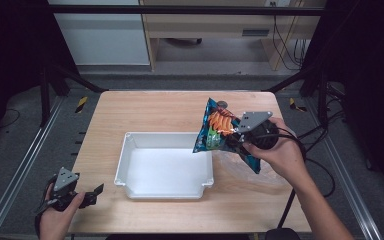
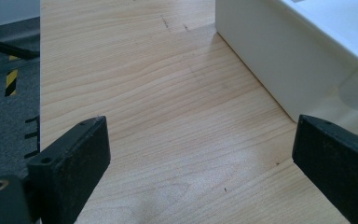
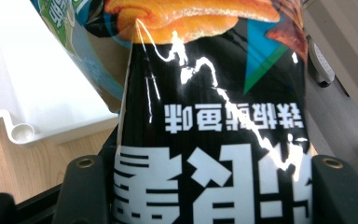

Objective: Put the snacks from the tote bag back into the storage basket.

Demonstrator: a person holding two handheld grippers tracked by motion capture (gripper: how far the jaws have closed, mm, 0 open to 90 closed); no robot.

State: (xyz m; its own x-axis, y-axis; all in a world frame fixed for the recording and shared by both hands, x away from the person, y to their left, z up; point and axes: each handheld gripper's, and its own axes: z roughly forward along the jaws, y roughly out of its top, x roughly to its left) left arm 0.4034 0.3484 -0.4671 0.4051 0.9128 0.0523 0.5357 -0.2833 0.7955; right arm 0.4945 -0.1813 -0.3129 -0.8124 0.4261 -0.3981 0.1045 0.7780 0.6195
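Right gripper clamps snack bag printed with white Chinese characters.

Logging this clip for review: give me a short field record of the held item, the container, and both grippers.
held item: snack bag, lifted off the table, over the tray's right edge
container: white tray, nothing in it
right gripper: shut on the snack bag
left gripper: open, fingers apart, at the table's near left corner

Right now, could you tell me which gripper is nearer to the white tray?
The right. The right gripper, shut on the snack bag, is beside the white tray's far right corner, the bag overhanging its rim. The left gripper rests open off its near left corner, apart from it.
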